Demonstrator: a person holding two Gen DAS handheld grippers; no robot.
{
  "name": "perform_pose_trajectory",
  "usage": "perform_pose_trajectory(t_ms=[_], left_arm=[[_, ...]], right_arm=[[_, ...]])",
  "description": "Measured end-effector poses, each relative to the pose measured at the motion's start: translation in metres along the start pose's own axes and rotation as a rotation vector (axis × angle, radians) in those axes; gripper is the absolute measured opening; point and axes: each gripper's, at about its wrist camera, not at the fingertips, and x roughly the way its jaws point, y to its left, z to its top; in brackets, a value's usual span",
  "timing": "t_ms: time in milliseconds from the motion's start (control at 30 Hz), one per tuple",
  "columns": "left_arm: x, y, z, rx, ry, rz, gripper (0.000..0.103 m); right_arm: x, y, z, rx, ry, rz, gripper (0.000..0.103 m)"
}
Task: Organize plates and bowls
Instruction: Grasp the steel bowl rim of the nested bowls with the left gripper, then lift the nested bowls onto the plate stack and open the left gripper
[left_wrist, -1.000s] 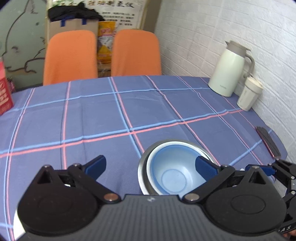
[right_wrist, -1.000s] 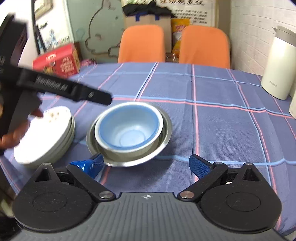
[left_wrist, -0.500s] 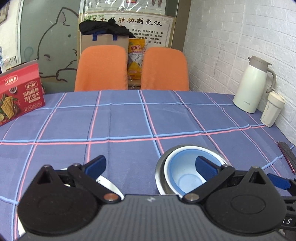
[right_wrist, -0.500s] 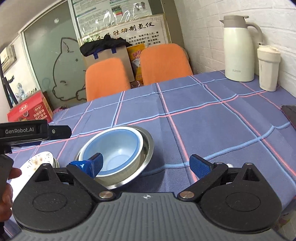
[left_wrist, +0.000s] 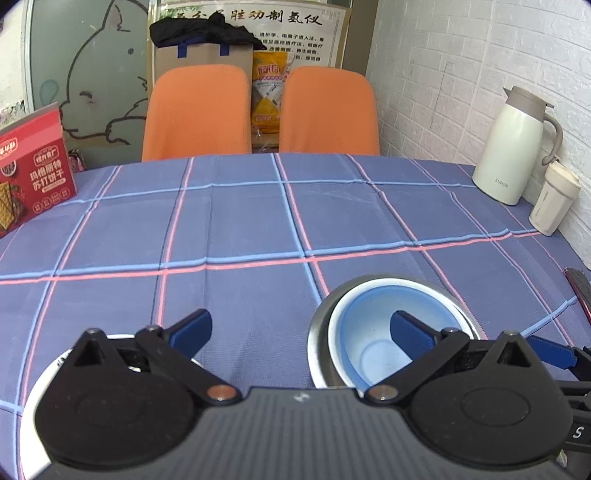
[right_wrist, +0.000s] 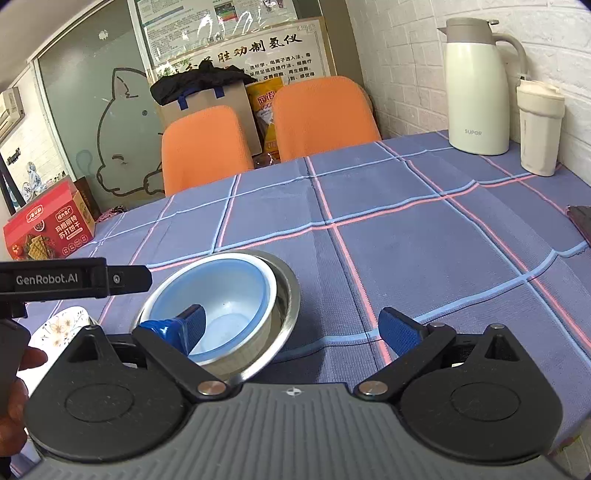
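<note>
On the plaid tablecloth (left_wrist: 258, 229), a blue bowl (left_wrist: 373, 332) sits nested inside a steel bowl (left_wrist: 317, 332). Left gripper (left_wrist: 301, 328): jaws spread wide, nothing between them, hovering low over the table; its right finger hangs above the nested bowls. Beneath its left side lies a white plate (left_wrist: 31, 417). Right gripper (right_wrist: 291, 321): jaws likewise wide apart and empty, the bowls just beside its left finger. A cream thermos jug (right_wrist: 476, 85) and lidded cup (right_wrist: 539, 125) stand by the brick wall.
</note>
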Motion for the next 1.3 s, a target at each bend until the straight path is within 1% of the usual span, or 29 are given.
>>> perform_pose_trajectory(t_ms=[167, 233, 300, 433, 500, 667, 767, 933, 967, 1067, 1133, 1200, 1233, 1300], left_arm=[[0.011, -0.001, 0.004, 0.01, 0.028, 0.003, 0.102], [0.016, -0.002, 0.005, 0.016, 0.047, -0.007, 0.102], [0.02, -0.001, 0.008, 0.028, 0.075, -0.032, 0.102], [0.033, 0.001, 0.016, 0.033, 0.15, -0.122, 0.102], [0.041, 0.002, 0.019, 0.03, 0.185, -0.15, 0.102], [0.059, 0.003, 0.02, 0.044, 0.221, -0.118, 0.102], [0.066, 0.001, 0.019, 0.065, 0.247, -0.123, 0.102], [0.074, -0.001, 0.017, 0.1, 0.268, -0.116, 0.102], [0.075, 0.0, 0.017, 0.099, 0.27, -0.116, 0.102], [0.076, 0.002, 0.017, 0.101, 0.272, -0.115, 0.102], [0.078, 0.002, 0.016, 0.104, 0.279, -0.122, 0.101], [0.079, 0.001, 0.015, 0.108, 0.284, -0.133, 0.101], [0.079, 0.001, 0.014, 0.11, 0.285, -0.14, 0.1], [0.079, 0.001, 0.012, 0.114, 0.285, -0.151, 0.1]], right_arm=[[0.009, -0.002, 0.002, -0.002, 0.014, -0.003, 0.088], [0.011, -0.004, 0.003, 0.001, 0.02, 0.002, 0.088], [0.014, -0.006, 0.002, 0.006, 0.031, 0.005, 0.088], [0.022, -0.005, 0.001, 0.004, 0.066, 0.014, 0.088], [0.026, -0.003, 0.001, 0.001, 0.078, 0.021, 0.088], [0.038, 0.003, 0.0, -0.028, 0.113, 0.022, 0.088], [0.046, 0.007, -0.001, -0.039, 0.14, 0.027, 0.089], [0.054, 0.025, 0.001, -0.167, 0.19, -0.012, 0.09], [0.055, 0.026, 0.0, -0.188, 0.189, -0.007, 0.09], [0.052, 0.019, -0.003, -0.197, 0.175, 0.025, 0.091], [0.051, 0.019, -0.003, -0.199, 0.176, 0.027, 0.091], [0.052, 0.023, 0.002, -0.184, 0.215, 0.004, 0.09], [0.052, 0.023, 0.005, -0.161, 0.227, 0.009, 0.089], [0.046, 0.022, 0.008, -0.105, 0.211, 0.071, 0.089]])
